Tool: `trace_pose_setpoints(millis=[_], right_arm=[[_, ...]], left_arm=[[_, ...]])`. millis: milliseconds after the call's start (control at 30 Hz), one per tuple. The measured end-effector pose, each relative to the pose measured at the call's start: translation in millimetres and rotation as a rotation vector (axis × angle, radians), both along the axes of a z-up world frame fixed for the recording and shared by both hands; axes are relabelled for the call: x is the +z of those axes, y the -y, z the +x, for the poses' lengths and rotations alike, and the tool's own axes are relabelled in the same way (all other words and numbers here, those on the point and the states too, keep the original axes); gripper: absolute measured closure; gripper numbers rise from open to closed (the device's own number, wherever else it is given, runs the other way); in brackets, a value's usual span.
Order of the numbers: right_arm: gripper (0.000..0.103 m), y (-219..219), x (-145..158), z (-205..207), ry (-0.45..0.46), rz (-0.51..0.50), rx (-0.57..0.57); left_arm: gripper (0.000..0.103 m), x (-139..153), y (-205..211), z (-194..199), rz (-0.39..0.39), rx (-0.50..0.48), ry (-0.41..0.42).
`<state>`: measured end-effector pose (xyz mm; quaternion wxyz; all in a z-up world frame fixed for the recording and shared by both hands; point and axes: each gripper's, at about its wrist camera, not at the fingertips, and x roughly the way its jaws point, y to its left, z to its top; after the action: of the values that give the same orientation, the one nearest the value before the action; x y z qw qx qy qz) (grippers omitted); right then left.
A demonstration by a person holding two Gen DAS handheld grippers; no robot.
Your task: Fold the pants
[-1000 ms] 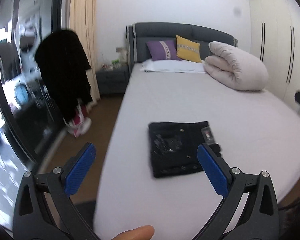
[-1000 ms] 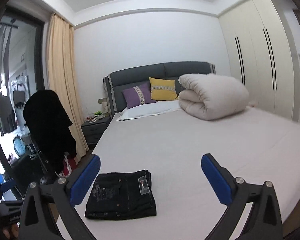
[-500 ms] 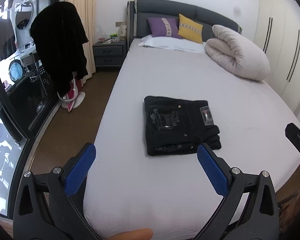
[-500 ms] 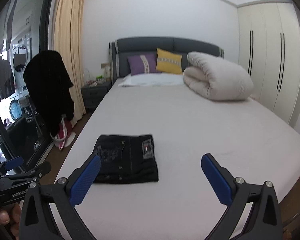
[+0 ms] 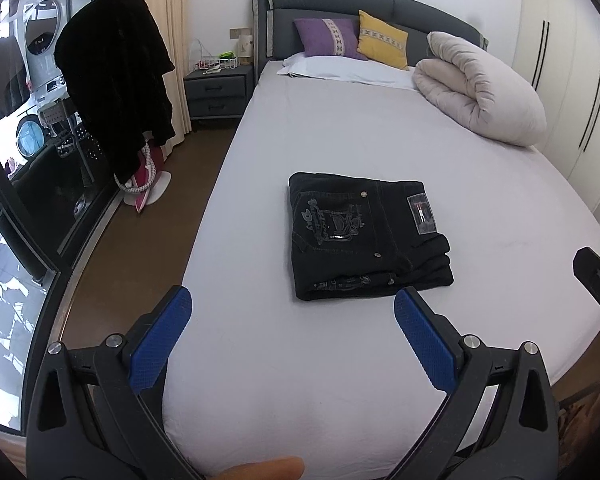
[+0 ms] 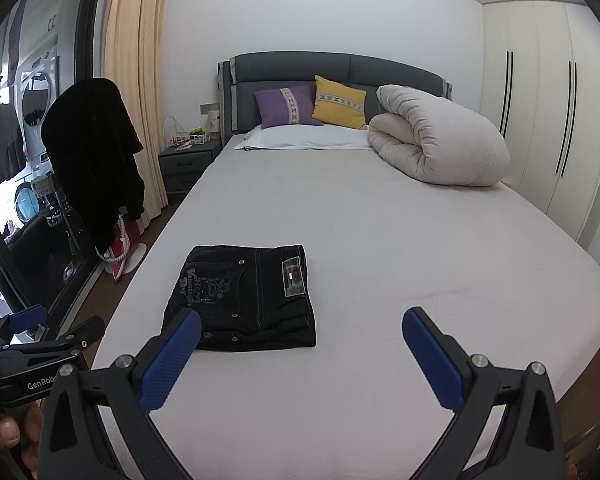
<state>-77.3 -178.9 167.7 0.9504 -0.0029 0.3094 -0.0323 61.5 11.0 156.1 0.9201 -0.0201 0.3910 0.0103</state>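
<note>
Black pants [image 5: 364,236] lie folded into a compact rectangle on the grey bed sheet [image 5: 340,140], back pocket and label facing up; they also show in the right wrist view [image 6: 244,298]. My left gripper [image 5: 292,338] is open and empty, held above the bed's foot, short of the pants. My right gripper [image 6: 300,354] is open and empty, to the right of the pants and nearer the foot edge. The left gripper also shows at the left edge of the right wrist view [image 6: 40,344].
A rolled beige duvet [image 5: 480,88] lies at the bed's far right, with purple and yellow pillows [image 5: 352,36] at the headboard. A nightstand [image 5: 216,92] and a black garment on a stand [image 5: 116,88] are left of the bed. Wardrobes [image 6: 540,120] line the right wall.
Both grippers have tilted downward and drawn a little closer to the bed, so the folded pants sit higher and larger in view. The pants have not moved. Both grippers stay open.
</note>
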Motion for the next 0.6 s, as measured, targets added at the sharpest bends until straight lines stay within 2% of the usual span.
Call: trace_pose_setpoints(millis=[600], right_arm=[[0.000, -7.6, -8.1, 3.8, -0.033, -0.001, 0.012]], left_arm=[[0.000, -9.1, -0.6, 4.8, 0.005, -0.003, -0.007]])
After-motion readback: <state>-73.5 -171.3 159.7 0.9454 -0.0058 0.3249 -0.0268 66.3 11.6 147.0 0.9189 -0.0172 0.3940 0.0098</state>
